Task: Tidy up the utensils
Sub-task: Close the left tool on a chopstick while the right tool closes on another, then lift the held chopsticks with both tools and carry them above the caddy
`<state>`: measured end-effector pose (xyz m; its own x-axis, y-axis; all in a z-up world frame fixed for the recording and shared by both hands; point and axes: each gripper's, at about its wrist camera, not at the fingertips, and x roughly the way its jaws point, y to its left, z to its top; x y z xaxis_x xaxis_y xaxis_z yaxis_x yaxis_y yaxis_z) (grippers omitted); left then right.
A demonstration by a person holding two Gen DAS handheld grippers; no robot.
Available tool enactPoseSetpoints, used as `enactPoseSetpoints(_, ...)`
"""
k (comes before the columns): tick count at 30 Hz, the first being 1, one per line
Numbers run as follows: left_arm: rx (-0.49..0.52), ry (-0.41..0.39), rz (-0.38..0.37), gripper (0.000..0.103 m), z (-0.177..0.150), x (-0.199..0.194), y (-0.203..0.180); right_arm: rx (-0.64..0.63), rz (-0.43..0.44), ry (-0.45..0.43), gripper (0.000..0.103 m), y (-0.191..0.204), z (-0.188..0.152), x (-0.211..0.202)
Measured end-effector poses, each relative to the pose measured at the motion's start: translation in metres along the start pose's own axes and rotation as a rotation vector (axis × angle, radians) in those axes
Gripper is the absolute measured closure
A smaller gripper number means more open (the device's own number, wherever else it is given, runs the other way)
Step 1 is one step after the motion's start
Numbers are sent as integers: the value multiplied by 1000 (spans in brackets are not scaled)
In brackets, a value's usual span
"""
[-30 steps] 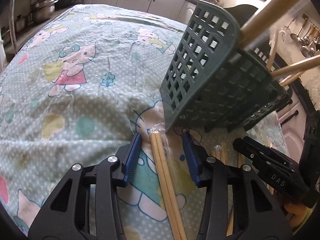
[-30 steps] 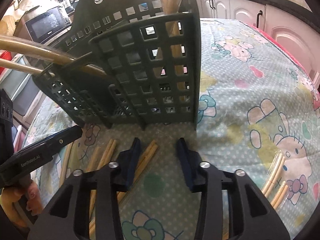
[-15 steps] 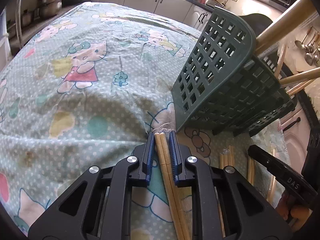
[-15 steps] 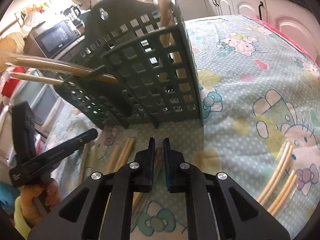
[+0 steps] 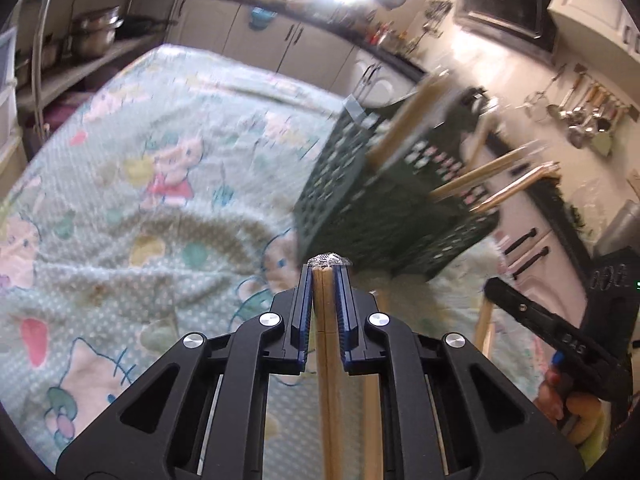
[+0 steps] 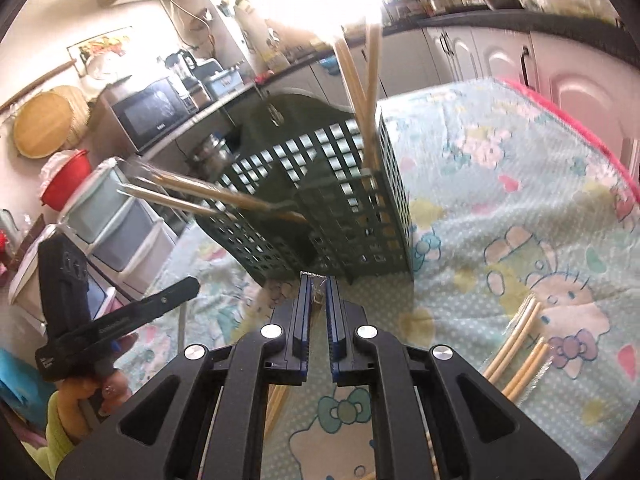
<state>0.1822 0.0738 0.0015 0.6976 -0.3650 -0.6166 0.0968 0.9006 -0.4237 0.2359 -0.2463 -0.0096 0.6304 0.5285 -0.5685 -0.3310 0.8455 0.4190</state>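
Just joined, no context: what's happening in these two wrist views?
A person is sorting wrapped chopsticks into a dark green slotted utensil basket on a cartoon-print tablecloth. Both handheld grippers are shut on a pair: the left gripper grips one wrapped pair, the right gripper another. Several chopsticks already stick out of the basket. More pairs lie loose on the cloth.

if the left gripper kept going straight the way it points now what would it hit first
Most likely the dark green utensil basket, standing straight ahead of the left gripper, which is shut on a wrapped chopstick pair. Depth is unclear.
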Motion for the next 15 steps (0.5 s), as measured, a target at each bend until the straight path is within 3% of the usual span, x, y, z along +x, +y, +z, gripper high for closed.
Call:
enactPoseSetpoints(7,84,-96,-57,96,18,-41,-39,-60,11,-90,96,19,12,-30)
enactPoseSetpoints(15,138,-196,-57,96,40,-69,-63,-121,-3,-182,97,28,27,-62)
